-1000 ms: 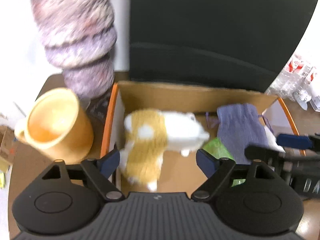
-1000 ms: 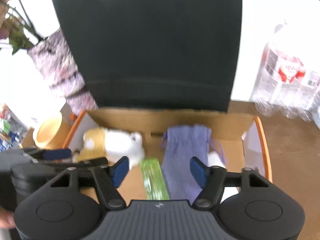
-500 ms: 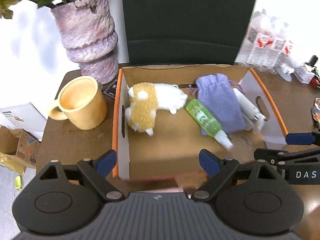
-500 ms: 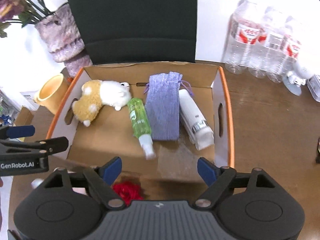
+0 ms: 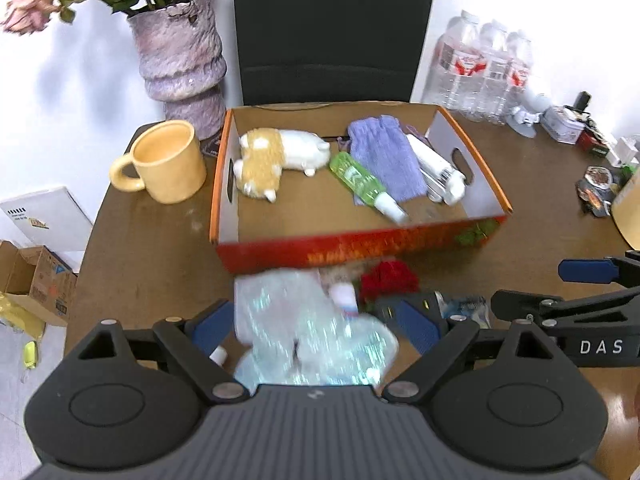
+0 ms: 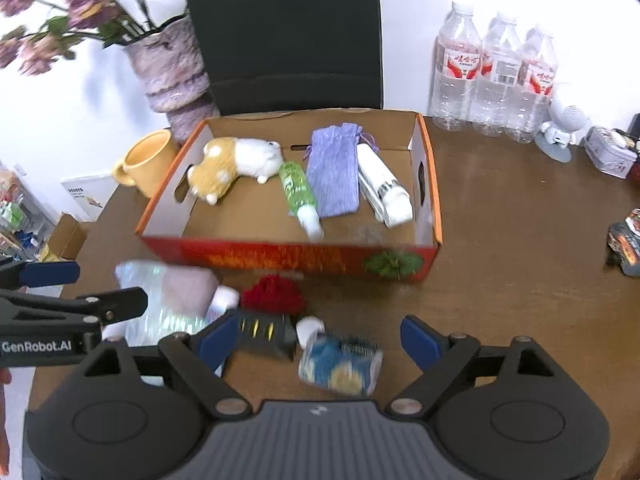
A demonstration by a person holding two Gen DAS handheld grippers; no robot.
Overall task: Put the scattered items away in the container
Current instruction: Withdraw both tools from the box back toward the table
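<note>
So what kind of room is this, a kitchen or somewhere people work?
Probably an office or workroom, not a kitchen: a black office chair stands behind a brown table, with packed water bottles and a vase of dried flowers by a white wall.

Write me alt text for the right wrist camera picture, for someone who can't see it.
An open right gripper hovers above a brown table, over a blue patterned roll and a dark comb-like item. Beyond lies a cardboard box holding a plush toy, green bottle, purple pouch and white tube. The left gripper enters at left.
</note>
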